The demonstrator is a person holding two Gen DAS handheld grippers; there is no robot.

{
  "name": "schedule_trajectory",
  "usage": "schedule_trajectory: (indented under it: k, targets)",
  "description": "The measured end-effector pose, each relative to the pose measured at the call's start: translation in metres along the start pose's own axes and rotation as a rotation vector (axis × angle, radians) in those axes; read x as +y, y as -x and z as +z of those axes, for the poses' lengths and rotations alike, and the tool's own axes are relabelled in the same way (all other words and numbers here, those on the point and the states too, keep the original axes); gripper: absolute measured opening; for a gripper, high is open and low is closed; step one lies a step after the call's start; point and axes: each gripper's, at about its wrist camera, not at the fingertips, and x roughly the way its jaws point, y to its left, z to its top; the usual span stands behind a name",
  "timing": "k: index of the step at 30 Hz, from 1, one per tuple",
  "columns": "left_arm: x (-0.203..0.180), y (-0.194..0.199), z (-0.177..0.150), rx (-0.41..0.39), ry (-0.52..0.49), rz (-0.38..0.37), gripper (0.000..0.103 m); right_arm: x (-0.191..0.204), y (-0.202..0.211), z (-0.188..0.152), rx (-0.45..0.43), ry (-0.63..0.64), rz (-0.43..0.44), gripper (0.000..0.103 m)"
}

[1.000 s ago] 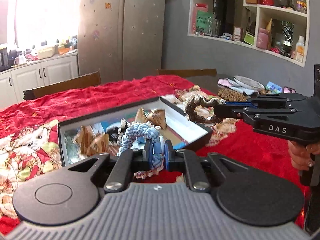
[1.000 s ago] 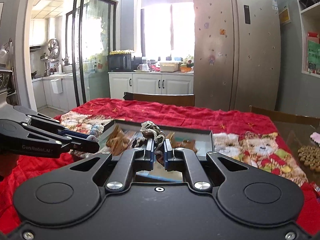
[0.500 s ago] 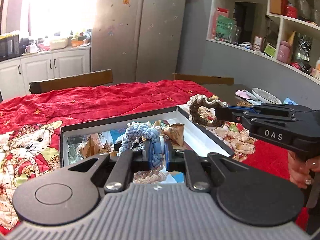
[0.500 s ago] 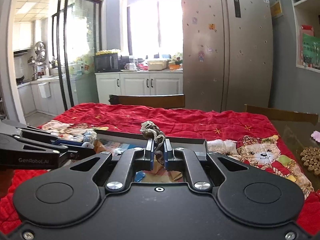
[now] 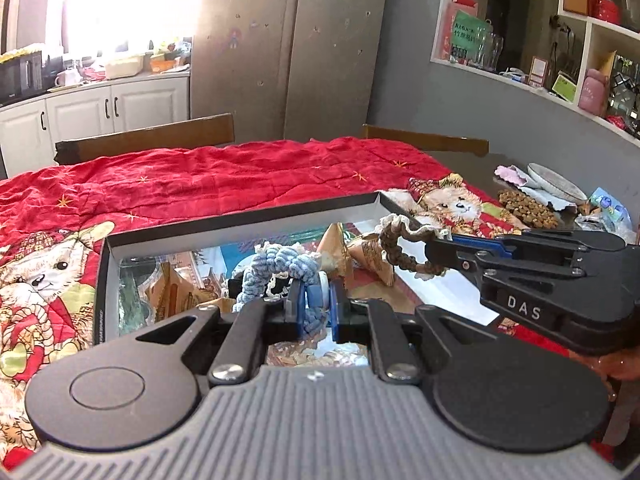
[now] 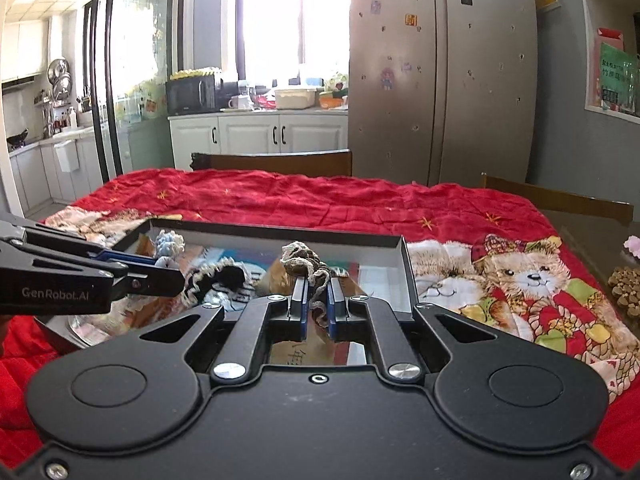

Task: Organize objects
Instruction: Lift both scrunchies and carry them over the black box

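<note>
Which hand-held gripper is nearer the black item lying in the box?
Left. The left hand-held gripper, shut on the blue braided loop, is just beside the black item; the right hand-held gripper, shut on the brown braided loop, is further right.

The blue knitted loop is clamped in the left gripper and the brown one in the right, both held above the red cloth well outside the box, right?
Nearly. The left gripper grips the blue knitted loop and the right gripper the brown knitted loop, but both hang over the open box, not outside it above the red cloth. The left wrist view shows it.
</note>
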Motion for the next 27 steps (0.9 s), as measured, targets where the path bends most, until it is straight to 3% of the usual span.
schedule_trajectory:
  k: [20, 27]
  targets:
    - [-0.009, -0.032, -0.017, 0.076, -0.077, 0.016, 0.015, 0.019, -0.018, -0.024, 0.084, 0.113, 0.036, 0.010]
    - [-0.008, -0.040, -0.021, 0.111, -0.078, 0.022, 0.015, 0.017, -0.024, -0.027, 0.132, 0.092, 0.079, 0.010]
